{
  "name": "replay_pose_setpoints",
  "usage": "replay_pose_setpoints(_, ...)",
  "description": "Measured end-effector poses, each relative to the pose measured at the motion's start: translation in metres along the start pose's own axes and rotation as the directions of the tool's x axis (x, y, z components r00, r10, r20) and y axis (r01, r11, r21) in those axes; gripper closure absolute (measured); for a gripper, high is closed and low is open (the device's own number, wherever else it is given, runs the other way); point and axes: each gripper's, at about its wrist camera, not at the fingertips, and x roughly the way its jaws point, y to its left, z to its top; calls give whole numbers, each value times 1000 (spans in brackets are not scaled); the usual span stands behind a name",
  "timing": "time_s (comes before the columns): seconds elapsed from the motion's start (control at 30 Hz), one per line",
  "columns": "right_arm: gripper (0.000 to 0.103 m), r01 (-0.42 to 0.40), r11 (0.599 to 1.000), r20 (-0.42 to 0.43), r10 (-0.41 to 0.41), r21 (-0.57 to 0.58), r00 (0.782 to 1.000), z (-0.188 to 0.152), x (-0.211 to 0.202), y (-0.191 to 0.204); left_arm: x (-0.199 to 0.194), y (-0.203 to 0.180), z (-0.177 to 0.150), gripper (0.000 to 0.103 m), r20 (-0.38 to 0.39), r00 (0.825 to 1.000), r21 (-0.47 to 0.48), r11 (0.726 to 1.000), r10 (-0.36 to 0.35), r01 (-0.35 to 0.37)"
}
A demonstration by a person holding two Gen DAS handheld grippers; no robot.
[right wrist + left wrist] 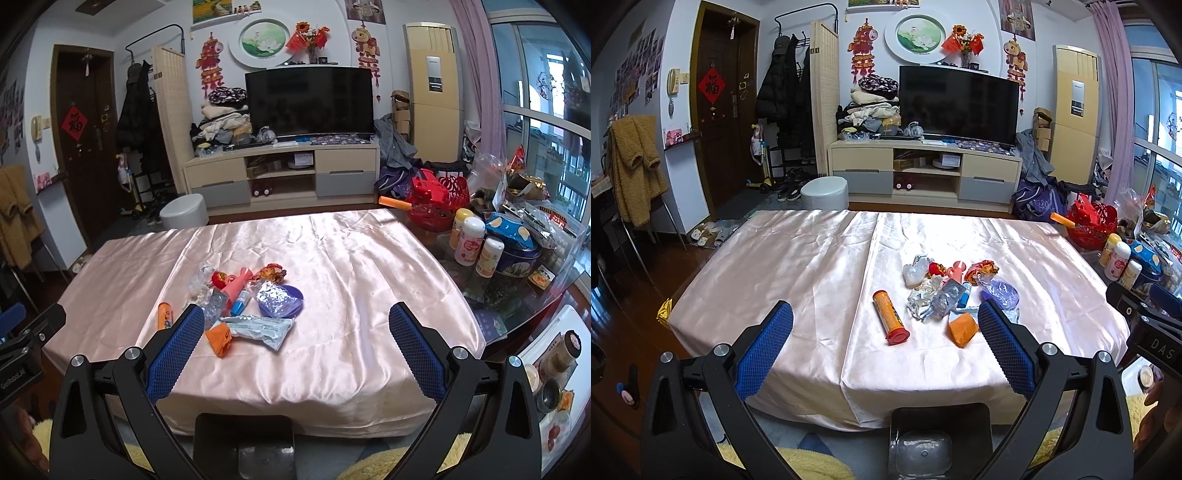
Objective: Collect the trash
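A heap of trash lies on the pink satin tablecloth (798,266): an orange tube with a red cap (890,317), an orange crumpled wrapper (961,329), clear crumpled plastic (925,299), a purple lid in plastic (1001,291), a red-gold wrapper (982,268) and a pink item (955,271). My left gripper (885,320) is open and empty, held above the table's near edge before the heap. In the right wrist view the heap includes a silver foil pouch (264,326), the purple lid (280,297) and the orange wrapper (219,338). My right gripper (296,320) is open and empty, right of the heap.
A cluttered glass side table (517,291) with bottles (467,242) and a blue tin (517,254) stands to the right, with a red basket (436,201) behind. A TV cabinet (923,170) and a white stool (824,192) stand beyond the table. A door (718,110) is at far left.
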Motion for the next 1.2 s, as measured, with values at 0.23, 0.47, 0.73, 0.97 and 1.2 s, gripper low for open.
replay_pose_setpoints(0.23, 3, -4, 1000, -6, 4, 2, 1000, -1, 4, 3, 0, 0, 0, 8, 0, 1000, 0, 1000, 0, 0)
replay_pose_setpoints(0.47, 3, -7, 1000, -9, 7, 5, 1000, -2, 5, 1, 0, 0, 0, 8, 0, 1000, 0, 1000, 0, 0)
replay_pose_setpoints(0.73, 3, -7, 1000, -10, 7, 9, 1000, -2, 6, 0, 0, -1, 0, 8, 0, 1000, 1, 1000, 0, 0)
replay_pose_setpoints(0.97, 3, -7, 1000, -12, 7, 11, 1000, -4, 8, 0, 0, -1, 0, 8, 0, 1000, 1, 1000, 1, -1)
replay_pose_setpoints(1.2, 3, -7, 1000, -26, 8, 17, 1000, -7, 13, -3, 5, 0, -2, 8, -11, 1000, 3, 1000, 7, -7)
